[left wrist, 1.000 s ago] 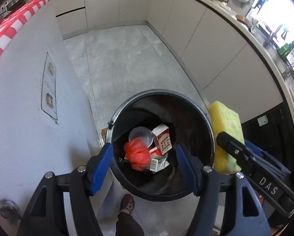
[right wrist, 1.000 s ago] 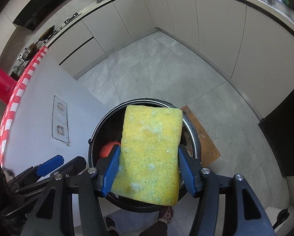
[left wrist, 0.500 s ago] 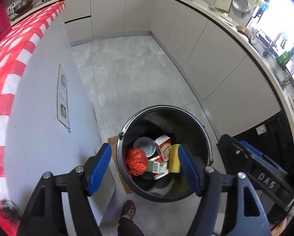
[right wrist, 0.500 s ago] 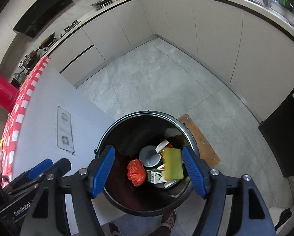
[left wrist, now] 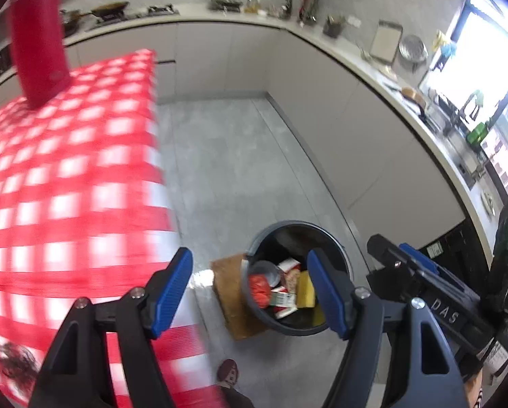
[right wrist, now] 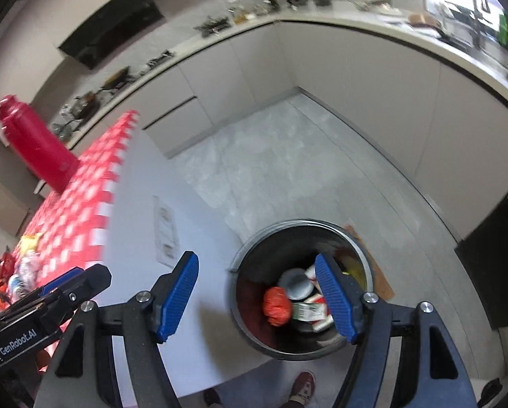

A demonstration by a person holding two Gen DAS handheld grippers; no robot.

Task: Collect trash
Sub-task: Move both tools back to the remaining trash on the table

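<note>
On the left, a red-checked tablecloth [left wrist: 67, 176] carries one red bottle [left wrist: 36, 40], with more litter [right wrist: 19, 268] at its far end. Left gripper [left wrist: 250, 292] stands open and empty. Below sits one black bin [right wrist: 301, 292] holding one yellow sponge [left wrist: 306, 289], one red bag [right wrist: 277, 306], one white cup [right wrist: 296, 284] and at least two cartons [left wrist: 282, 301]. Right gripper [right wrist: 259, 297] is likewise open, holding nothing. Risk, in my judgement: the two grippers ride close and could clash swinging back toward the table, or clip the bottle.
</note>
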